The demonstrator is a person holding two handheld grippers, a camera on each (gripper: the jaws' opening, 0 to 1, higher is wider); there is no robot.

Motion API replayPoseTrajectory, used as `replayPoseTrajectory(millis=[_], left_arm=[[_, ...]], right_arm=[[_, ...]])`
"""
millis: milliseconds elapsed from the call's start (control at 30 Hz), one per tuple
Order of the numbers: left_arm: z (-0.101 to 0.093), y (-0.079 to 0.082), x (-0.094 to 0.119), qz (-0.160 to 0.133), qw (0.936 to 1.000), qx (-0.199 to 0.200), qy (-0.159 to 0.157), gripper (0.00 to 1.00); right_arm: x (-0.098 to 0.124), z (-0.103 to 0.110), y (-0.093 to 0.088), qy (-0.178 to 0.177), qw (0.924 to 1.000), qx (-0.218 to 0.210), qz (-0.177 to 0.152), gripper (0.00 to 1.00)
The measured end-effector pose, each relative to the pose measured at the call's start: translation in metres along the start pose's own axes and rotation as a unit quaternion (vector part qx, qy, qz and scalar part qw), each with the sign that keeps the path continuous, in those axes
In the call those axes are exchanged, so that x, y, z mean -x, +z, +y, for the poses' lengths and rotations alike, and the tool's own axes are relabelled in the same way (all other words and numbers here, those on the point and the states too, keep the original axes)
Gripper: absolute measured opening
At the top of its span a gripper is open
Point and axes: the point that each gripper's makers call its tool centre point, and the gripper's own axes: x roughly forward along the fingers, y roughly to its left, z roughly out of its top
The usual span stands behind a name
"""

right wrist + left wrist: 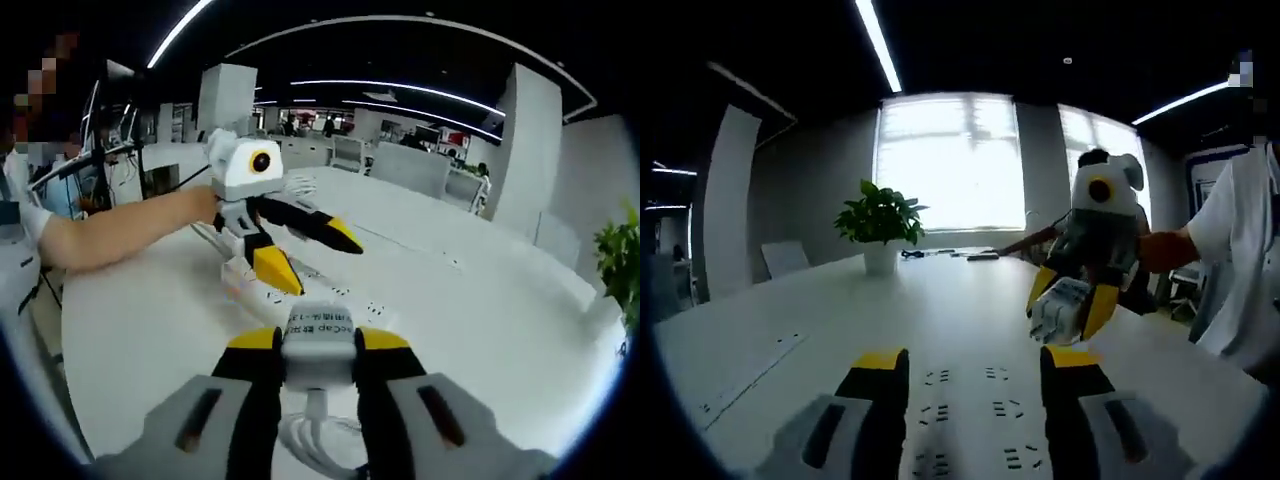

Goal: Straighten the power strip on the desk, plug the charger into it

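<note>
We hold the charger (320, 345) clamped in the right claw (318, 352), above the power strip (262, 290) on the white tabletop (480, 300). The left claw (975, 362) hangs parted over the strip's sockets (1005, 408) – gripping nothing. To seat the plug well, we judge 2 points matter – line the prongs up with 1 socket, then press straight down while the left claw steadies the strip.

white charger (320, 346), small grey print on its top face, perhaps "Cap", otherwise unreadable
</note>
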Motion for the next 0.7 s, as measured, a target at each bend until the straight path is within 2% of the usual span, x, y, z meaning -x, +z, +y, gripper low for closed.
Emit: replayPoseTrajectory(millis=[67, 133, 200, 267, 300, 400, 500, 567, 600, 633, 700], left_arm=[[-0.008, 0.018, 0.0, -0.029, 0.9992, 0.021, -0.017, 0.59], [-0.014, 0.021, -0.003, -0.031, 0.9989, 0.022, -0.026, 0.6], [-0.02, 0.02, -0.007, -0.024, 0.9989, 0.017, -0.036, 0.6], [-0.024, 0.009, -0.01, 0.006, 0.9991, 0.0, -0.041, 0.6], [-0.023, 0.012, -0.011, -0.005, 0.999, 0.009, -0.043, 0.6], [-0.021, 0.01, -0.01, -0.002, 0.9991, 0.009, -0.042, 0.6], [-0.015, 0.006, -0.006, 0.002, 0.9992, 0.01, -0.038, 0.6], [-0.013, -0.001, -0.007, 0.013, 0.9993, 0.008, -0.034, 0.6], [-0.012, -0.008, -0.006, 0.028, 0.9991, 0.008, -0.03, 0.6], [-0.011, -0.005, -0.008, 0.017, 0.9991, 0.016, -0.034, 0.59], [-0.011, -0.005, -0.008, 0.015, 0.999, 0.02, -0.036, 0.59]], right_arm=[[0.001, 0.012, 0.005, 0.019, 0.9991, 0.036, -0.009, 0.28], [0.004, 0.023, 0.009, 0.035, 0.9974, 0.06, -0.016, 0.28], [0.005, 0.027, 0.013, 0.028, 0.9972, 0.066, -0.02, 0.28], [0.007, 0.03, 0.017, 0.029, 0.9963, 0.076, -0.028, 0.27], [0.007, 0.03, 0.017, 0.027, 0.9963, 0.078, -0.025, 0.27], [0.009, 0.029, 0.015, 0.021, 0.9956, 0.088, -0.024, 0.27], [0.012, 0.026, 0.016, 0.018, 0.9962, 0.08, -0.03, 0.27], [0.014, 0.024, 0.02, 0.015, 0.996, 0.078, -0.04, 0.27], [0.014, 0.024, 0.022, 0.015, 0.9961, 0.075, -0.044, 0.27], [0.013, 0.023, 0.022, 0.017, 0.9967, 0.069, -0.039, 0.27], [0.011, 0.022, 0.02, 0.015, 0.9967, 0.071, -0.037, 0.27]])
